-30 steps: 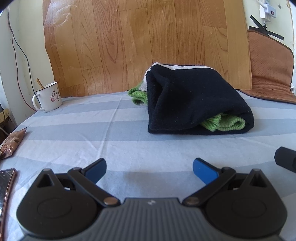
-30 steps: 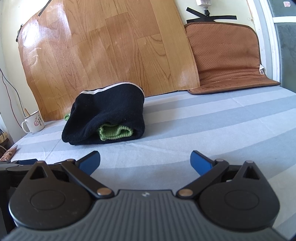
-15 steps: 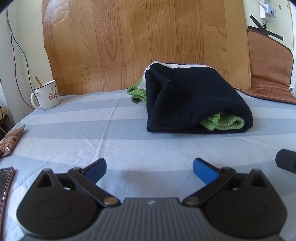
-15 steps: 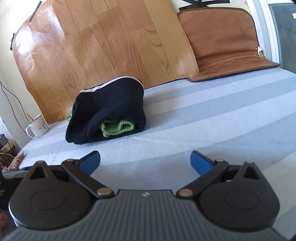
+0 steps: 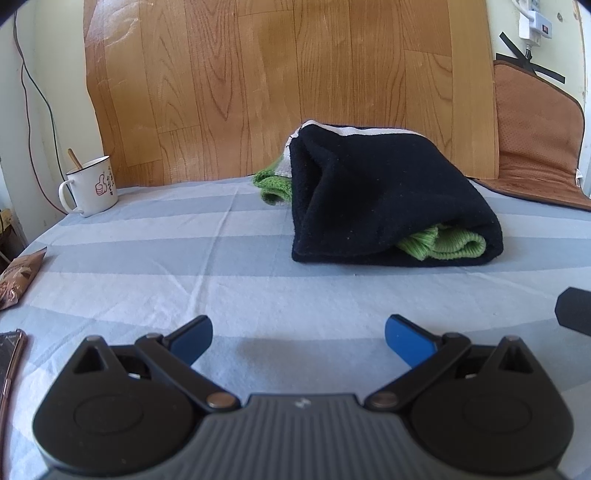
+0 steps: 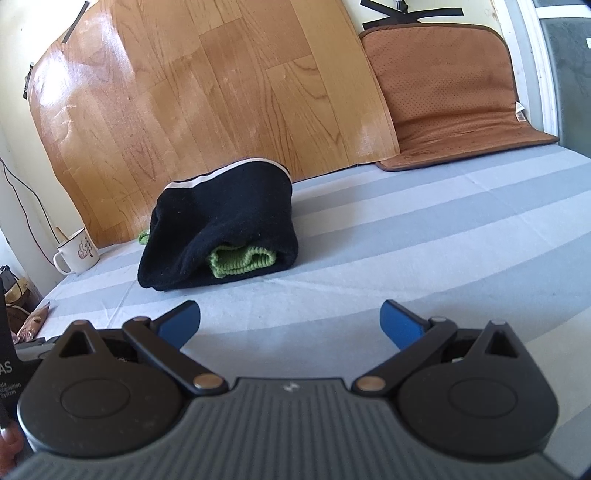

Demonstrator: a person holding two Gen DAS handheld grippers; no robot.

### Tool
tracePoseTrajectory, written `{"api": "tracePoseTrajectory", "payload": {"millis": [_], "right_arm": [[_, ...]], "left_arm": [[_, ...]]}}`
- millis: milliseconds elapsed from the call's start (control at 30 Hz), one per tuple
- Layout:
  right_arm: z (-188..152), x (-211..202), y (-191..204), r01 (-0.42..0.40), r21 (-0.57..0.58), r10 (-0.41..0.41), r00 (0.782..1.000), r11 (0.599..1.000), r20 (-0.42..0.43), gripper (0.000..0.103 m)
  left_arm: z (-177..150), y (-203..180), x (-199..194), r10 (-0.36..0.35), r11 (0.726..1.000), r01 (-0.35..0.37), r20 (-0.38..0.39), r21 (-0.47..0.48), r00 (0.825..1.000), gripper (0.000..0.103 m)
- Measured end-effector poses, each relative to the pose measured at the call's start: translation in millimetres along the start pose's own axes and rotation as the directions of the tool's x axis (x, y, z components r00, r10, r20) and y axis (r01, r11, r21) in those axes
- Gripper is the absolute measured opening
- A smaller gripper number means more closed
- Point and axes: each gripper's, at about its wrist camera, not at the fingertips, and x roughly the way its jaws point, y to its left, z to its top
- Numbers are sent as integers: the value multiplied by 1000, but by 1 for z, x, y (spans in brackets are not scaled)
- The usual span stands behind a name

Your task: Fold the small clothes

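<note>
L gripper (image 5: 298,334) wide apart, nothing btwn the blue pads (image 5: 405,339), hovering low over the striped sheet (image 5: 147,258), well short of the clothes. R gripper (image 6: 290,320) same: jaws spread wide, empty, blue pads (image 6: 400,324) clear of any fabric, tilted a bit w/ the horizon sloping. Task item: folded black garment (image 5: 376,199) sits mid-bed, near the wood-pattern panel (image 5: 277,81) leaning on the wall; lies as a thick bundle w/ a white trim edge along the top. Green knit piece (image 5: 447,245) pokes out of the bundle's open front-right end, another bit of green shows at the back-left side (image 5: 271,186), so green is wrapped inside the black. In R wrist view the same bundle (image 6: 225,225) is left of centre, ahead of the gripper, not touched; green knit (image 6: 240,260) visible at its near opening. White enamel mug (image 5: 90,190) w/ thumbs-up print and a stick in it stands at far left bed edge, well apart from the clothes. Brown seat cushion (image 6: 443,92) propped against wall at right, base on the sheet. Snack packet (image 5: 18,275) at left edge of bed; a phone-like flat obj (image 5: 9,354) near L gripper's left side, partly cut off. Dark part of the other tool (image 5: 574,310) shows at right edge of L view. Power strip (image 5: 533,22) on wall top right. Part of a finger (image 6: 9,443) at the bottom-left corner of R view.
</note>
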Motion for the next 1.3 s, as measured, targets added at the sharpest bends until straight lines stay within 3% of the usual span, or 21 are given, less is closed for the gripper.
{"api": "tracePoseTrajectory", "payload": {"millis": [1300], "right_arm": [[-6, -6, 8, -30, 4, 30, 999, 1000, 13, 103]], "left_arm": [[0, -2, -1, 21, 1000, -21, 0, 13, 1000, 103]]}}
